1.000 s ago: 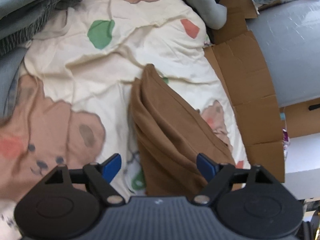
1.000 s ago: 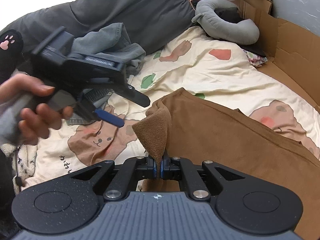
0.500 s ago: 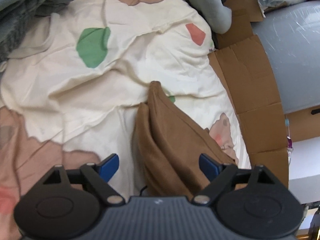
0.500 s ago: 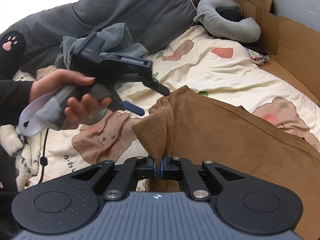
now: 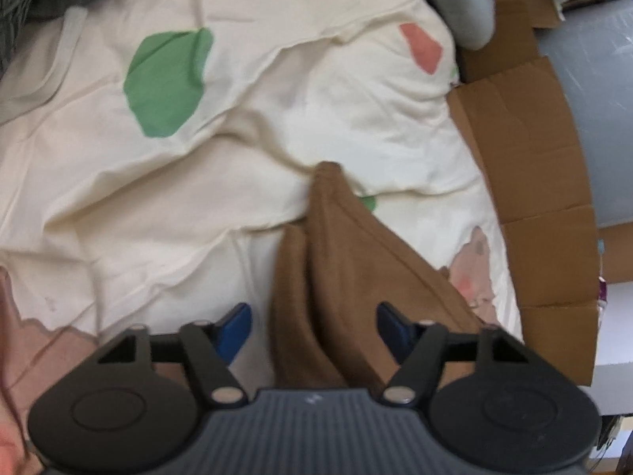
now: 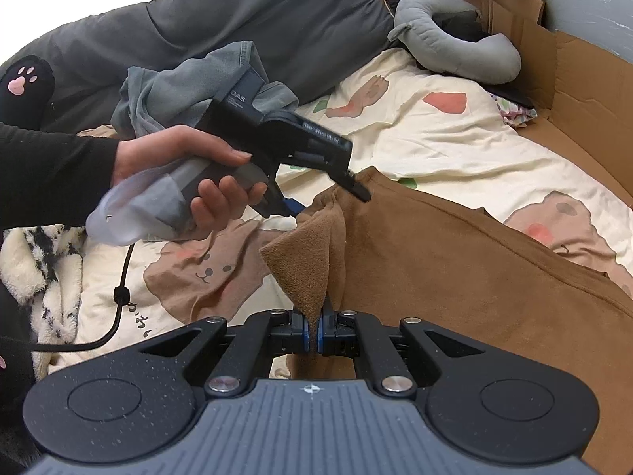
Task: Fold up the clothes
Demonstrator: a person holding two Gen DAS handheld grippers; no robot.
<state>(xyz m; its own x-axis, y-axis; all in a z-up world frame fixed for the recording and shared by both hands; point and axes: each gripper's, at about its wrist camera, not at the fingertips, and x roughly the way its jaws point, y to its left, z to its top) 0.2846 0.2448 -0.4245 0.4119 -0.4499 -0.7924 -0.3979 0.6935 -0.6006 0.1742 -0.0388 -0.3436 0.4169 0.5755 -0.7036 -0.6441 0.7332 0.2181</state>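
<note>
A brown garment [image 6: 455, 261] lies on a cream bedsheet with bear prints [image 6: 455, 146]. My right gripper [image 6: 312, 334] is shut on a raised corner of it near the front edge. My left gripper [image 5: 314, 326] is open, its blue-padded fingers straddling a folded ridge of the brown garment [image 5: 336, 269]. In the right wrist view the left gripper [image 6: 336, 194], held by a hand, has its fingertips at the garment's far corner.
A dark grey duvet [image 6: 237, 27] and grey-blue clothes [image 6: 186, 83] lie at the back left. A grey U-shaped pillow [image 6: 455, 43] sits at the back. Cardboard sheets [image 5: 534, 166] line the bed's right side. A black cable [image 6: 118, 308] hangs at the left.
My left gripper has moved forward and right onto the garment's far corner, its fingers now astride the fold. My right gripper has stayed shut on its corner.
</note>
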